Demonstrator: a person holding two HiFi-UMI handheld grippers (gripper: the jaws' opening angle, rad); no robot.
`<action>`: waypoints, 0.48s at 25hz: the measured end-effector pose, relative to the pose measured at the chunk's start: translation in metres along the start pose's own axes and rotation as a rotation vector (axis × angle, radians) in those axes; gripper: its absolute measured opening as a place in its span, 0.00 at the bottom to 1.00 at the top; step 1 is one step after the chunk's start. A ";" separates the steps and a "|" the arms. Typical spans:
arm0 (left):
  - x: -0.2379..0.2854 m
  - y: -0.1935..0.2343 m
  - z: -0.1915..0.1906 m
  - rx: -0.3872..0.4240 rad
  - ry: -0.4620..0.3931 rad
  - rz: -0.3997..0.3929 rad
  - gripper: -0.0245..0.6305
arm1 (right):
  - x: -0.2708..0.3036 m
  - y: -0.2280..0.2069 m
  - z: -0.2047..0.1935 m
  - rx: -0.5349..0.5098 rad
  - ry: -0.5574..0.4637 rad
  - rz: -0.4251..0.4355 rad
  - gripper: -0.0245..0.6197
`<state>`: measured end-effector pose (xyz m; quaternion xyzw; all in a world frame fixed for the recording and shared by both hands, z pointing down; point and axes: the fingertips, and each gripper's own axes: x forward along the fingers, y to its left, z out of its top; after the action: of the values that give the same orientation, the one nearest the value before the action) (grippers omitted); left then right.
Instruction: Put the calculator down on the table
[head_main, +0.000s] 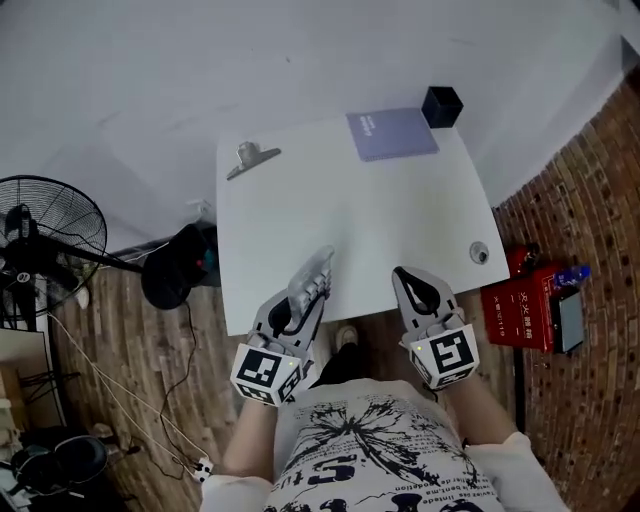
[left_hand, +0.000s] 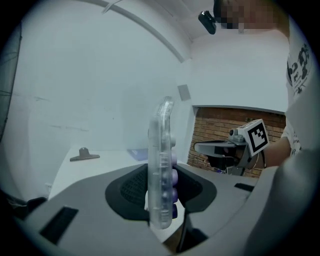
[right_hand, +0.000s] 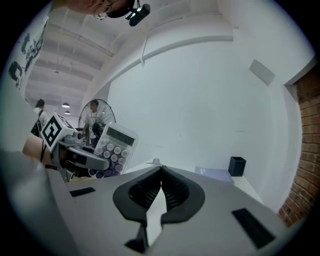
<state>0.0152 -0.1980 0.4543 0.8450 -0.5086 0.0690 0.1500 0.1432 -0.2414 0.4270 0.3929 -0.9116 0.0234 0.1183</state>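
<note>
A clear calculator (head_main: 318, 268) with rounded purple and white keys is clamped on edge in my left gripper (head_main: 303, 300), over the near edge of the white table (head_main: 300, 210). In the left gripper view the calculator (left_hand: 161, 145) stands upright between the pads, and my left gripper (left_hand: 161, 187) is shut on it. My right gripper (head_main: 407, 278) hovers beside it at the table's near edge, with its jaws closed together and nothing held. In the right gripper view the tips of my right gripper (right_hand: 161, 172) meet, and the calculator (right_hand: 114, 147) shows at the left, keys facing this camera.
On the table lie a metal clip (head_main: 250, 157) at the far left, a purple notebook (head_main: 392, 133) and a black box (head_main: 442, 106) at the far right, and a small round object (head_main: 480, 253) at the right edge. A fan (head_main: 50, 235) stands left of the table and a red box (head_main: 530, 305) right of it.
</note>
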 end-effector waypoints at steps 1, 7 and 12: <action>0.013 0.012 -0.005 -0.012 0.016 0.002 0.25 | 0.016 -0.005 -0.002 -0.005 0.008 0.007 0.06; 0.072 0.068 -0.047 -0.127 0.130 -0.003 0.25 | 0.093 -0.024 -0.027 0.006 0.084 0.042 0.06; 0.110 0.095 -0.081 -0.247 0.220 -0.034 0.25 | 0.134 -0.037 -0.046 0.044 0.137 0.045 0.06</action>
<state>-0.0131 -0.3058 0.5777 0.8160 -0.4794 0.0954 0.3086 0.0898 -0.3558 0.5012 0.3724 -0.9092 0.0729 0.1714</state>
